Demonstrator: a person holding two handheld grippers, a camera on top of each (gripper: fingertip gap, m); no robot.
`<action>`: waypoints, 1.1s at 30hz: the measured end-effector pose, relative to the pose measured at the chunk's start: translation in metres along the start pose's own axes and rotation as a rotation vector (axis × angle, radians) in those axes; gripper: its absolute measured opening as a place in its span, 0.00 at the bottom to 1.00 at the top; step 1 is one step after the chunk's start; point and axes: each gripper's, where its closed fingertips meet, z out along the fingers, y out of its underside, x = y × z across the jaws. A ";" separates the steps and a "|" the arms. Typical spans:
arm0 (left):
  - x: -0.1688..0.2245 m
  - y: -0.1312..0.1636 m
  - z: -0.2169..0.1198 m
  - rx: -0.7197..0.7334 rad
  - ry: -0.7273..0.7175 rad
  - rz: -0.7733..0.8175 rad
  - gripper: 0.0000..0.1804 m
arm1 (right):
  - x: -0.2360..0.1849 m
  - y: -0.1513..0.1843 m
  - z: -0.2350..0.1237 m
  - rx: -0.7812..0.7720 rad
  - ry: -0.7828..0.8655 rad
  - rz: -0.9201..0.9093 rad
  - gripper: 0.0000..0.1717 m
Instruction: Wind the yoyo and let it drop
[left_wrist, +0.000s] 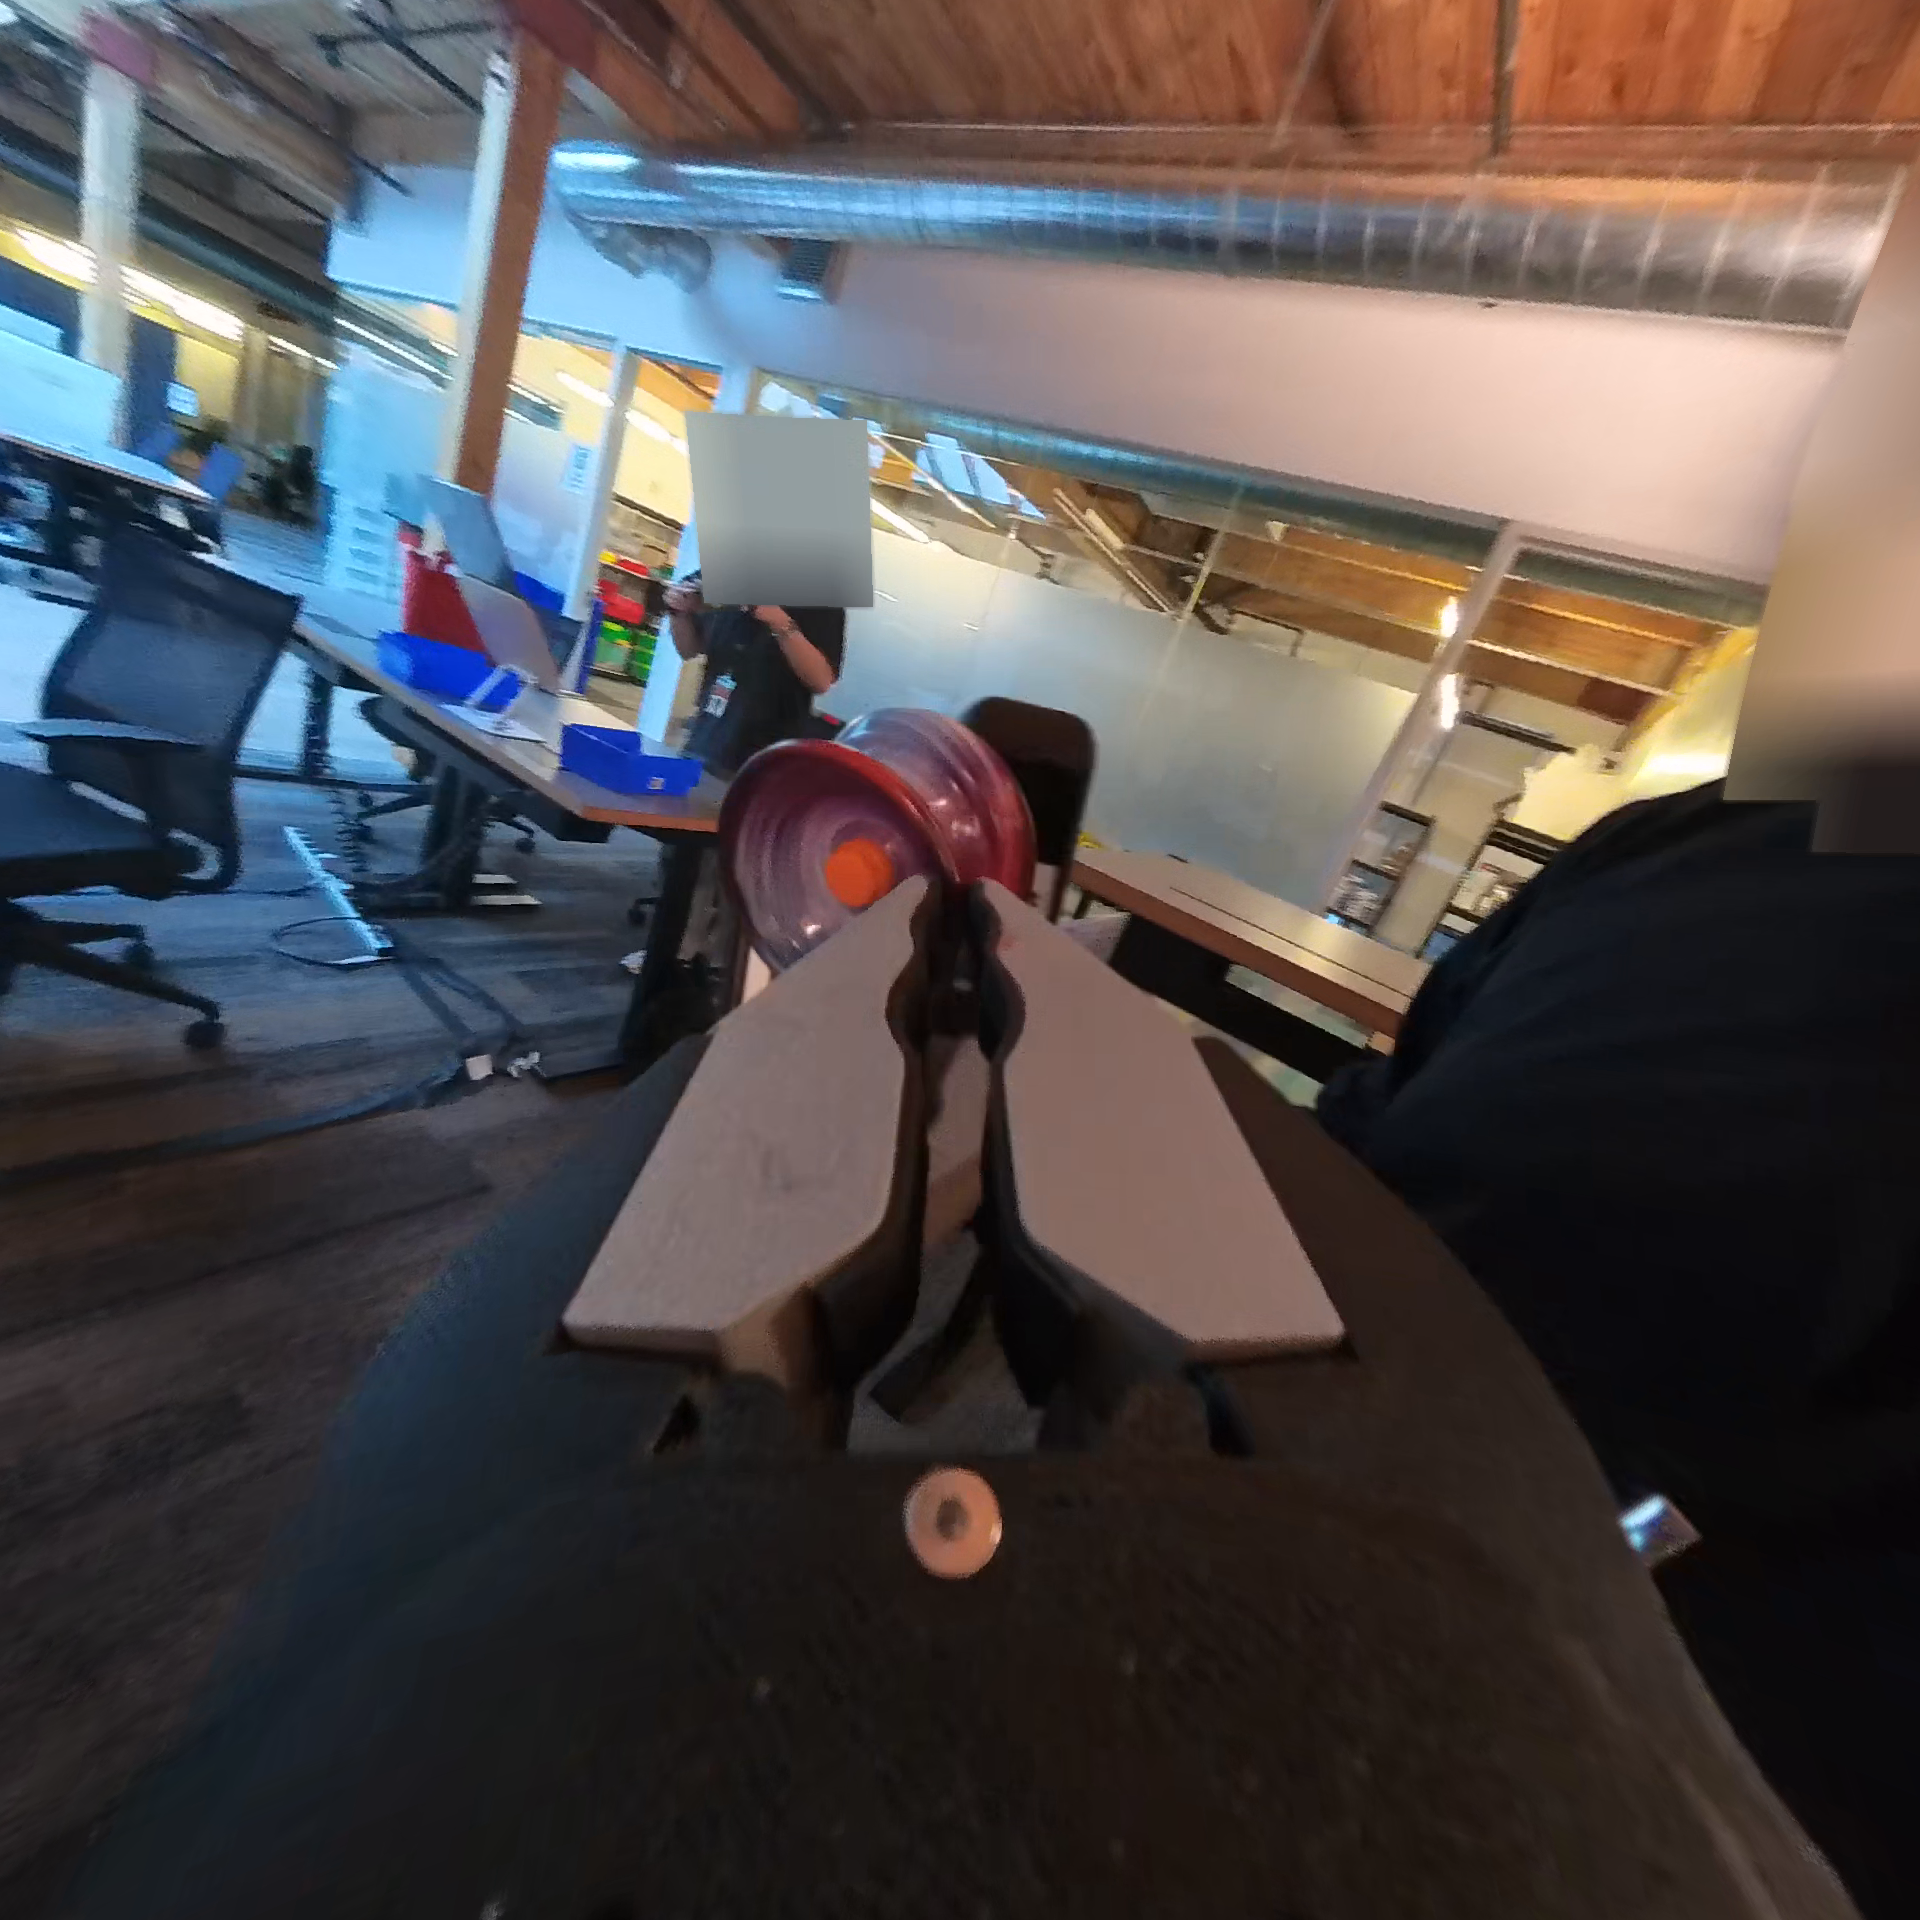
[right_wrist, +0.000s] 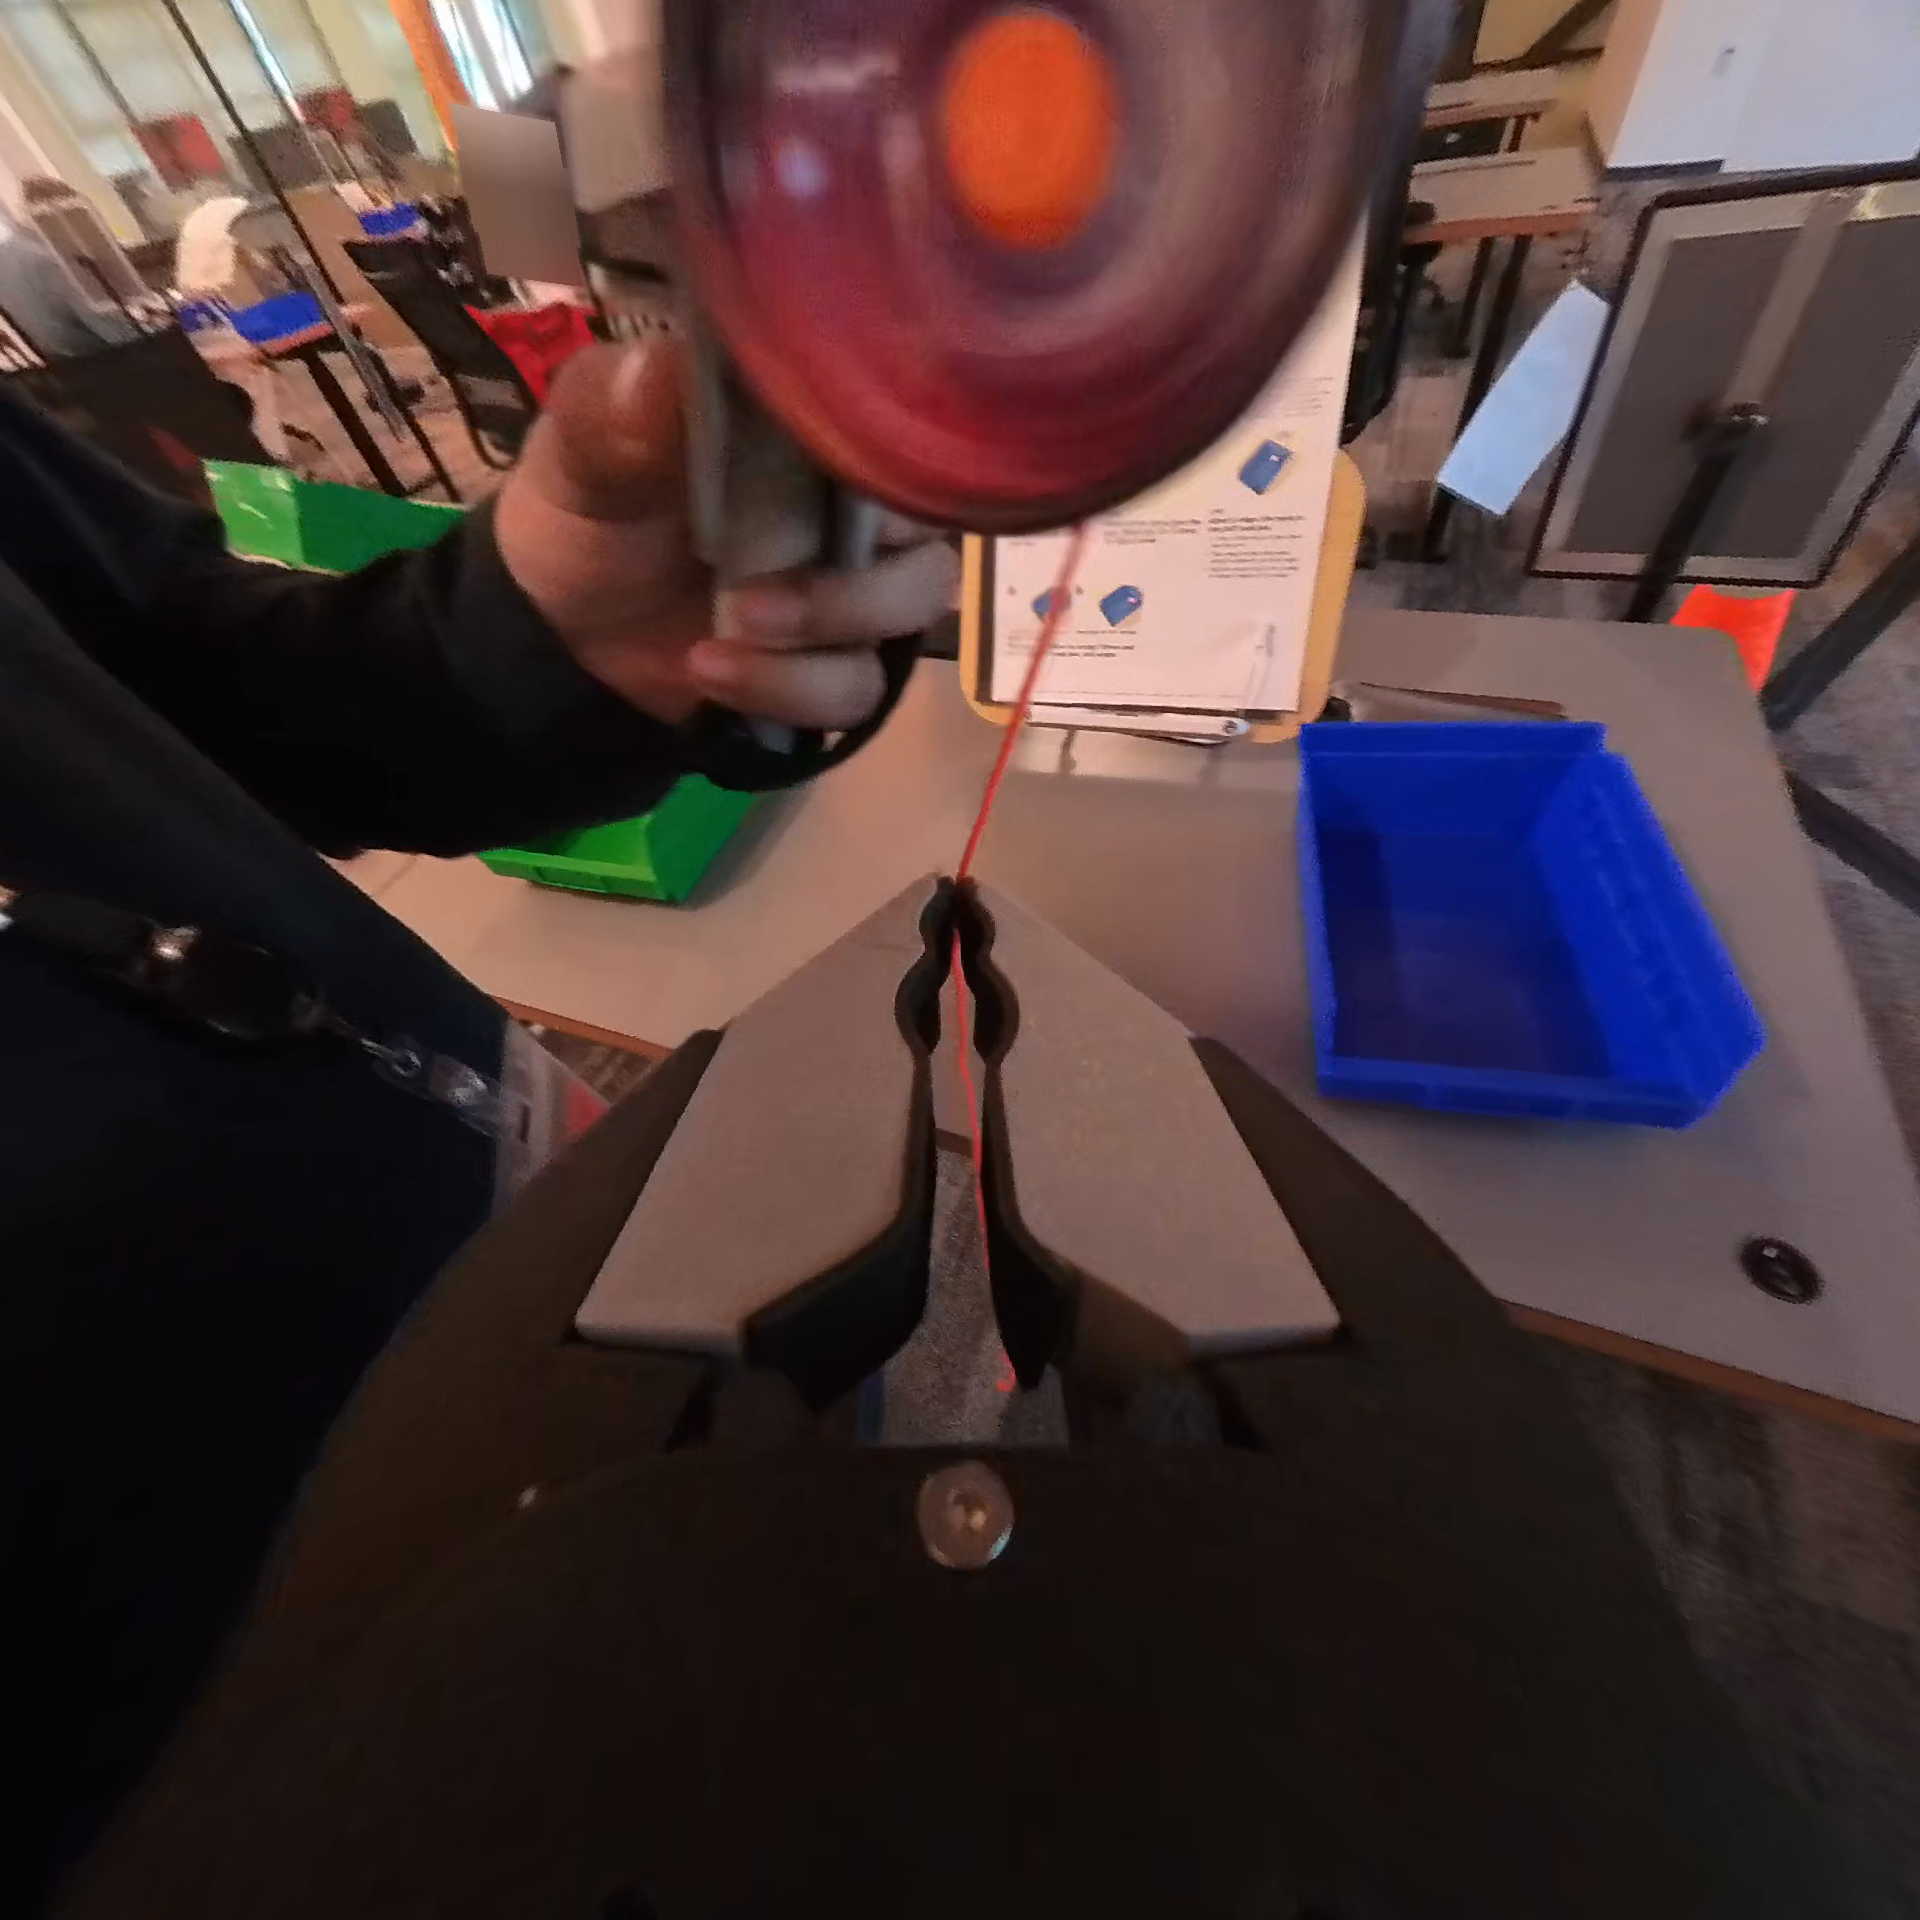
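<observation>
The yoyo (left_wrist: 878, 831) is a translucent purple-red plastic one with two flared, ringed halves and an orange hub cap (left_wrist: 858, 871) — glossy, and smeared by blur in the right wrist view, where it fills the top (right_wrist: 1023, 260). It sits at the tips of the left gripper (left_wrist: 951, 894), whose pale, matt wedge-shaped fingers (left_wrist: 831, 1039) with wavy black pads are closed to a slit in the groove between the halves; what they pinch there I cannot tell. A thin red string (right_wrist: 1013, 707) runs taut from the yoyo's underside down into the right gripper (right_wrist: 956, 883), its pads closed tight on it — the tail hangs loose behind them. Below lies a smooth grey table (right_wrist: 1143, 883) with wood edging, bearing a blue plastic bin (right_wrist: 1507, 925), a green bin (right_wrist: 623, 842) and a clipboard with paper (right_wrist: 1164, 582). Overhead are timber ceiling boards (left_wrist: 1247, 62) and a ribbed metal duct (left_wrist: 1247, 223).
</observation>
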 end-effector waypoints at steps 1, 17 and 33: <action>-0.005 0.000 0.000 0.005 -0.023 -0.003 0.00 | -0.006 -0.001 0.004 0.006 -0.013 0.010 0.00; -0.054 0.075 -0.016 -0.461 -0.342 0.238 0.00 | 0.016 -0.041 -0.047 -0.273 0.265 -0.266 0.00; 0.016 0.039 0.007 -0.303 0.111 -0.019 0.01 | 0.035 -0.037 -0.047 0.077 0.163 -0.033 0.00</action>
